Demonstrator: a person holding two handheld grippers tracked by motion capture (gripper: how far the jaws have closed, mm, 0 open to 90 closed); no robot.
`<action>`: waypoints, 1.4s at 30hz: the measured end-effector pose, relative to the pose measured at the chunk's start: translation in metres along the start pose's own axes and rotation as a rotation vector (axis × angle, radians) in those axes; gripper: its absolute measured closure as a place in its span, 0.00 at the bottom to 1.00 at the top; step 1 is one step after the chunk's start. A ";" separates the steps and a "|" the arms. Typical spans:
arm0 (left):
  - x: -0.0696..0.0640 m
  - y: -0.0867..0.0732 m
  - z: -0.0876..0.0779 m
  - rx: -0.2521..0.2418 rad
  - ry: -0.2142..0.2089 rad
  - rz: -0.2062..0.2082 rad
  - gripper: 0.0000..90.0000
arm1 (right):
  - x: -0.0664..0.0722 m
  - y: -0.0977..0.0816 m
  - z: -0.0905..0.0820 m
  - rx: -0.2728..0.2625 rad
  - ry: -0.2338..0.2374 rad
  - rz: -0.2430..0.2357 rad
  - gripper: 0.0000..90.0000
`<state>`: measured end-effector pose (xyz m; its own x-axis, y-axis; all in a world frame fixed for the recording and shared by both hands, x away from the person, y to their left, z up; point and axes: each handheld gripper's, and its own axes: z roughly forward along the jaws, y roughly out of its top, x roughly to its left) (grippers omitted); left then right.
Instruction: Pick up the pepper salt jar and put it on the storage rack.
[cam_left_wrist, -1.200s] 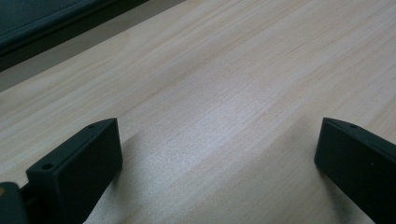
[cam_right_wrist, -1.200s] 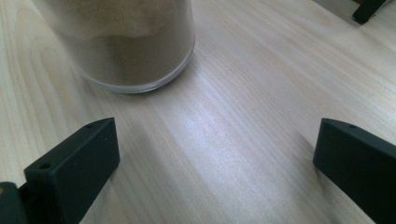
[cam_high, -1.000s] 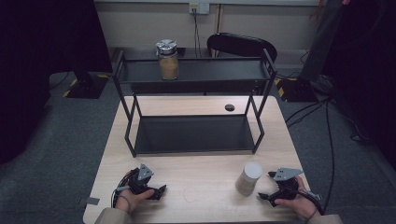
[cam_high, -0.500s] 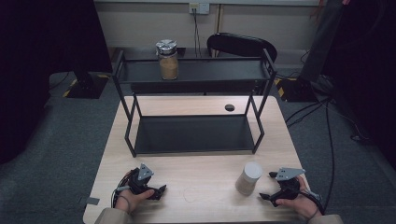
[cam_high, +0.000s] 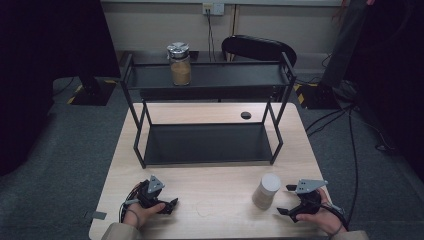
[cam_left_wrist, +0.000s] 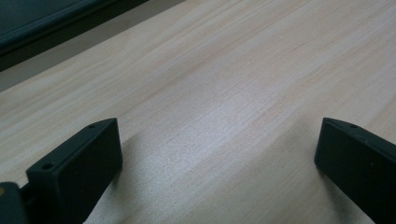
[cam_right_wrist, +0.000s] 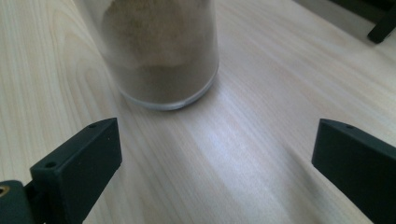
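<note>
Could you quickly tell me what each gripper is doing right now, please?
Left gripper: open, holding nothing.
Right gripper: open, just short of the jar.

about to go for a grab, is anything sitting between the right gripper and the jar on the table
Nothing visible. The right gripper sits open on the table just to the side of the white-lidded jar. In the right gripper view, bare wood lies between its jaws and the jar's base, which stands ahead and toward the left jaw.
</note>
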<state>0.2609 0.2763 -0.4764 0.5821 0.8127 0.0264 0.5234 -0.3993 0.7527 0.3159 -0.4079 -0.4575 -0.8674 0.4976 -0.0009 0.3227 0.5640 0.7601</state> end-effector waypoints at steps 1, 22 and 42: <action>0.000 0.000 0.000 0.003 0.000 0.004 0.00 | 0.000 0.000 -0.001 -0.009 0.003 0.000 0.00; 0.000 0.000 0.000 0.003 0.000 0.004 0.00 | 0.005 0.032 -0.016 -0.087 0.051 -0.036 0.00; 0.000 0.000 0.000 0.003 0.000 0.004 0.00 | 0.007 0.052 0.001 -0.162 0.097 -0.065 0.12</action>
<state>0.2612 0.2764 -0.4759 0.5841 0.8111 0.0294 0.5230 -0.4038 0.7506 0.3269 -0.3744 -0.4185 -0.9194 0.3933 0.0028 0.2061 0.4755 0.8552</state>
